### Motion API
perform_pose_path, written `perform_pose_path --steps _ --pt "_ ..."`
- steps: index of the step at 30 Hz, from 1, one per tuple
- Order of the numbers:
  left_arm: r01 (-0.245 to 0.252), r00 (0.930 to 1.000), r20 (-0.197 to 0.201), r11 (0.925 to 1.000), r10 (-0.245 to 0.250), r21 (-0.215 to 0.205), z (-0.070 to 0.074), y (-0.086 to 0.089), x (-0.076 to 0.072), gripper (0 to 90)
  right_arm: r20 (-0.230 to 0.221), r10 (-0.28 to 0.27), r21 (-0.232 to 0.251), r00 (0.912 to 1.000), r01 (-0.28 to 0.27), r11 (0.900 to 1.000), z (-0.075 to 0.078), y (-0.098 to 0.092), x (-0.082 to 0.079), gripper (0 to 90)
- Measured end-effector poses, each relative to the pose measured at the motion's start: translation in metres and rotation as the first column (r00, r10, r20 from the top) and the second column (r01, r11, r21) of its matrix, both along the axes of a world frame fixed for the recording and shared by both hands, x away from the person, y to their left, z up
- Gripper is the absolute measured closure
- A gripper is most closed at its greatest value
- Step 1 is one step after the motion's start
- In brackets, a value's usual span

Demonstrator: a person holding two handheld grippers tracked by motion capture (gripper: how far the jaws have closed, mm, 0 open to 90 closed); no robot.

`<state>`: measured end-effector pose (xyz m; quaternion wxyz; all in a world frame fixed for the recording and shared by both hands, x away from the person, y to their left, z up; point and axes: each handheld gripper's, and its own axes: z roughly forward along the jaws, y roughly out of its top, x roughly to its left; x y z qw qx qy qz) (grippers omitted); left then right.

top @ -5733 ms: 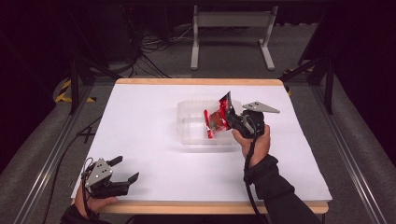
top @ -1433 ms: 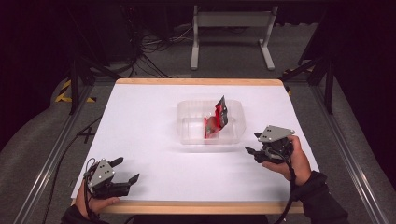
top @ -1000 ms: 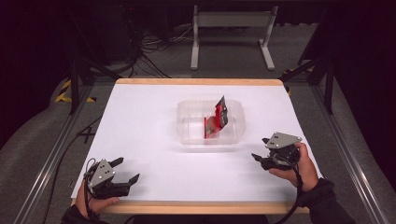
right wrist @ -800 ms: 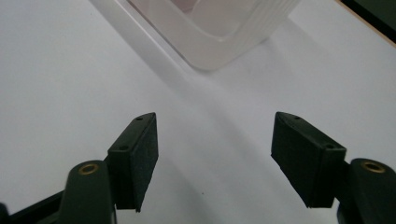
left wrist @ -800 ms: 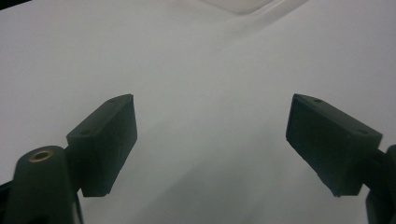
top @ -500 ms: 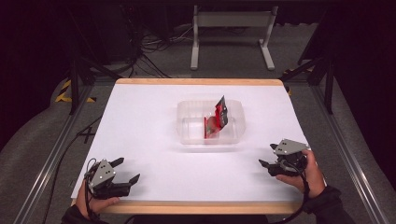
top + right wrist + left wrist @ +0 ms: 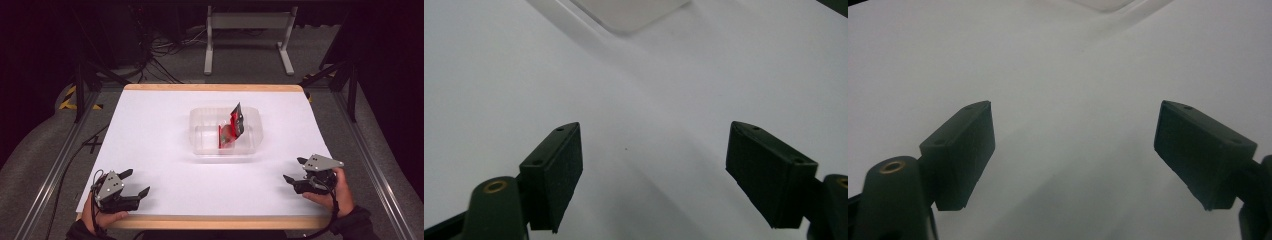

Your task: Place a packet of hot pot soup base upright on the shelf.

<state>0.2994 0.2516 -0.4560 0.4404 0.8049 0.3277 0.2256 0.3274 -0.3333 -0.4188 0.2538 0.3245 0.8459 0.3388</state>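
Sitting near the middle of the white tabletop (image 7: 150, 130): a clear plastic container (image 7: 202, 137), holding a red and black packet (image 7: 231, 127) that is leaning upright against its right side. Resting at the near left corner, gripped by a hand (image 7: 100, 218): the left gripper (image 7: 136, 183), jaws standing wide apart, nothing between them but bare white surface in the left gripper view (image 7: 1073, 150). Resting at the near right edge, well apart from the container, held by the other hand (image 7: 336, 192): the right gripper (image 7: 295, 170), grey three-cornered plate on top, jaws likewise spread wide and empty in the right gripper view (image 7: 651, 165). Showing faintly at the top of both gripper views: a blurred edge of the container (image 7: 629, 15). Lying beyond the tabletop on the grey floor (image 7: 165, 65): dark cables (image 7: 160, 47) and a pale metal stand (image 7: 247, 30).
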Motion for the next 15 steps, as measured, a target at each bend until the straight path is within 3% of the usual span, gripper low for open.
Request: perform_pose_path --steps 8,15 --pt "0.001 1.0000 0.008 1.0000 -0.001 0.000 0.001 0.001 0.000 18.0 0.011 -0.041 0.040 0.9991 0.040 0.998 -0.006 -0.010 -0.006 19.9" --pt "0.008 0.9999 0.015 1.0000 -0.008 -0.004 0.002 0.001 0.001 18.6 0.015 -0.093 0.110 0.9956 0.090 0.990 -0.013 -0.022 -0.015 17.4"
